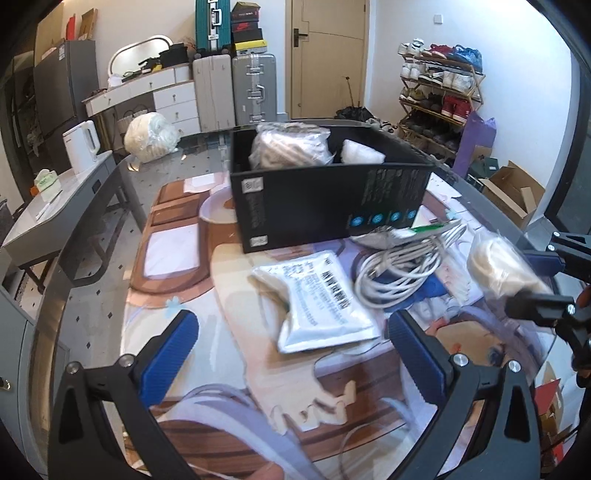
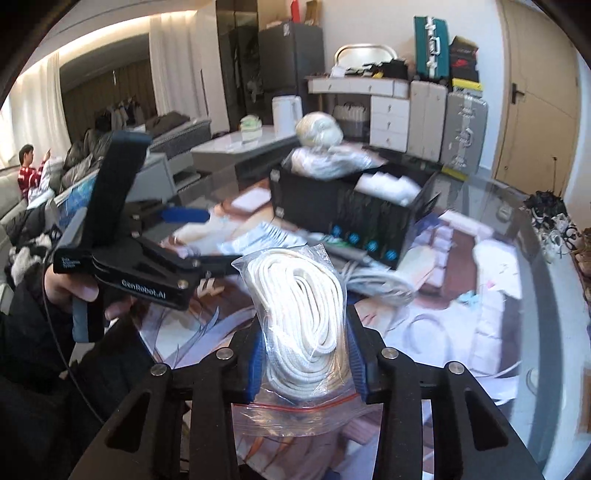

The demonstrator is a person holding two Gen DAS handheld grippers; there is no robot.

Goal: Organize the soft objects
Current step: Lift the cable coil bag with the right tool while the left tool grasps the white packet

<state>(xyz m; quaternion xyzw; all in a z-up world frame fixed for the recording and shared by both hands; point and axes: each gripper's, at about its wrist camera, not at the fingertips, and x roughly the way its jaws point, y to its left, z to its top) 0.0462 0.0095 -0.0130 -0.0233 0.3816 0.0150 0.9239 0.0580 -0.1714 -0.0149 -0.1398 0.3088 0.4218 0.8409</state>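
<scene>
Behind my table stood two silver suitcases (image 1: 236, 88) side by side, with a teal suitcase (image 1: 209, 22) on top of them. Shoe boxes (image 1: 247, 27) were stacked next to the teal one. A white chest of drawers (image 1: 173, 99) stood just to their left, and a white kettle (image 1: 82, 146) sat on a grey side table (image 1: 55, 210). A brown door (image 1: 328, 55) was shut in the back wall. A shoe rack (image 1: 439, 96) full of shoes leaned by the right wall, near an open cardboard box (image 1: 513, 192). Someone in a red sweater (image 2: 27, 173) sat on a sofa far off.

Black frames (image 1: 476, 413), blue-padded jaws, silver screws (image 2: 389, 353).
</scene>
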